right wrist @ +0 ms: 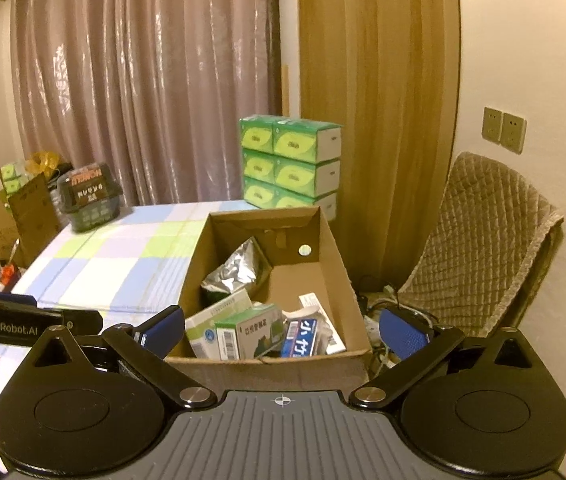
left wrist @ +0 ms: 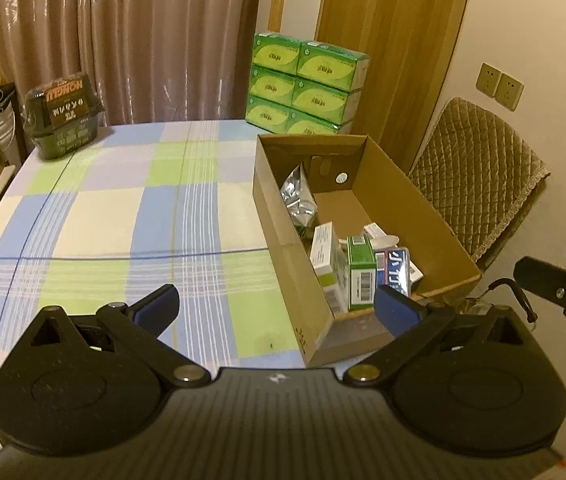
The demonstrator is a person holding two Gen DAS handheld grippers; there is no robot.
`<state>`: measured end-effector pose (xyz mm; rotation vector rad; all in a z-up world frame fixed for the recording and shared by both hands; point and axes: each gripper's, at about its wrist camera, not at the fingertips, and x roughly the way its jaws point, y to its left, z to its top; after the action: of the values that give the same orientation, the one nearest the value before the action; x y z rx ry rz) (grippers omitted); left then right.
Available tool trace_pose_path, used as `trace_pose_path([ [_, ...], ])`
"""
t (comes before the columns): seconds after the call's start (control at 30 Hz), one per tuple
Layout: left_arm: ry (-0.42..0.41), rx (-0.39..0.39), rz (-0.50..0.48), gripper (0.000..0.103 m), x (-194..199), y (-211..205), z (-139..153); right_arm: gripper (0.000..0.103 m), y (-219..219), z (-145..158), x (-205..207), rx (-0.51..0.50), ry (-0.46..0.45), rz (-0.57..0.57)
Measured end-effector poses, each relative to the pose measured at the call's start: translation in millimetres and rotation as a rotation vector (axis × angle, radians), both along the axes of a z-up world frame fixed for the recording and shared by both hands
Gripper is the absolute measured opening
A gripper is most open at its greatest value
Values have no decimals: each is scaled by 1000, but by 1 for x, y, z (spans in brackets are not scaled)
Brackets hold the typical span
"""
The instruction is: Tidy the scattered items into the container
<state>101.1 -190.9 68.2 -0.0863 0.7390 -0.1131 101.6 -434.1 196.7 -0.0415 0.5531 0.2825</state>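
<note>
An open cardboard box stands at the right side of the checked table. Inside lie a silver foil pouch, a green and white carton, a white carton and a blue packet. My left gripper is open and empty, above the box's near left corner. My right gripper is open and empty, above the box's near edge. It also shows in the left wrist view.
A dark green basket sits at the table's far left corner. Stacked green tissue packs stand behind the box. A quilted chair is to the right. Bags and boxes stand left of the table.
</note>
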Motion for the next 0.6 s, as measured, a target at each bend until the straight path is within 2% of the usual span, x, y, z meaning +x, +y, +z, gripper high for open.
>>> trace_pose_path([
  [0.5, 8, 0, -38, 102, -35, -7, -21, 101, -10, -30, -36, -55, 63, -30],
  [0.6, 29, -10, -30, 102, -40, -9, -25, 101, -12, -33, -43, -53, 78, -31],
])
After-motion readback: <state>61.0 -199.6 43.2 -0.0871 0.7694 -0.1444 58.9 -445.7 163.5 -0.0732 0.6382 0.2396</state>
